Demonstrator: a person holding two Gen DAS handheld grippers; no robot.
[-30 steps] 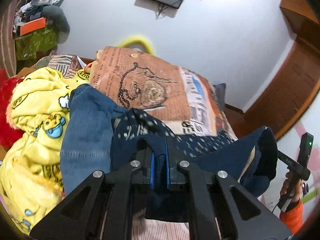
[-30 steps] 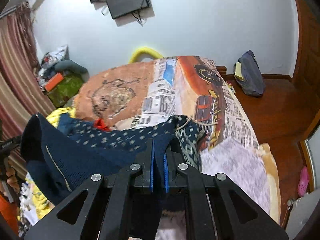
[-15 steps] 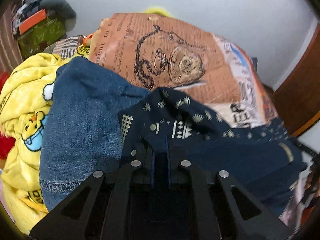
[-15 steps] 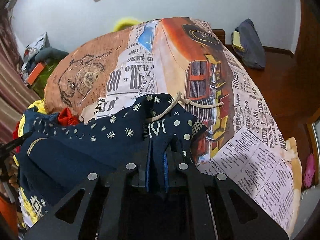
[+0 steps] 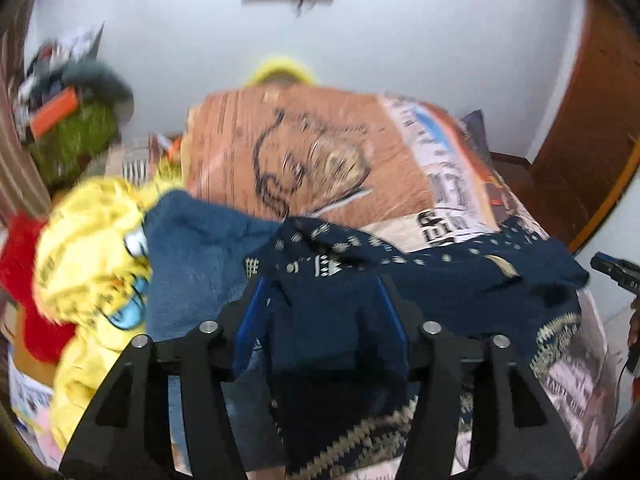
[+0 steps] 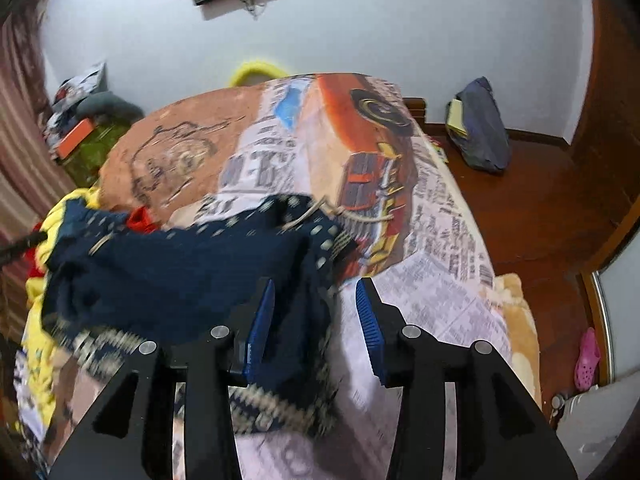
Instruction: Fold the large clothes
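Note:
A dark navy patterned garment (image 5: 420, 288) lies bunched across the near part of the bed, with a cream drawstring (image 6: 316, 212) at its far edge. My left gripper (image 5: 320, 292) is open, its blue pads (image 5: 250, 320) spread wide, and the navy cloth lies loose between them. My right gripper (image 6: 316, 300) is open too, with the garment's (image 6: 180, 268) edge draped between its blue pads (image 6: 370, 320). Both views are motion-blurred.
The bed has a newspaper-and-car print cover (image 6: 400, 168). A pile of clothes lies at the left: blue denim (image 5: 200, 248), a yellow cartoon blanket (image 5: 88, 248), red cloth (image 5: 20, 248). A dark bag (image 6: 480, 132) sits on the wooden floor. Clutter (image 5: 68, 120) stands by the wall.
Both grippers were shut on the navy garment and have opened. The garment has dropped onto the bed, and both grippers have pulled back and tilted up.

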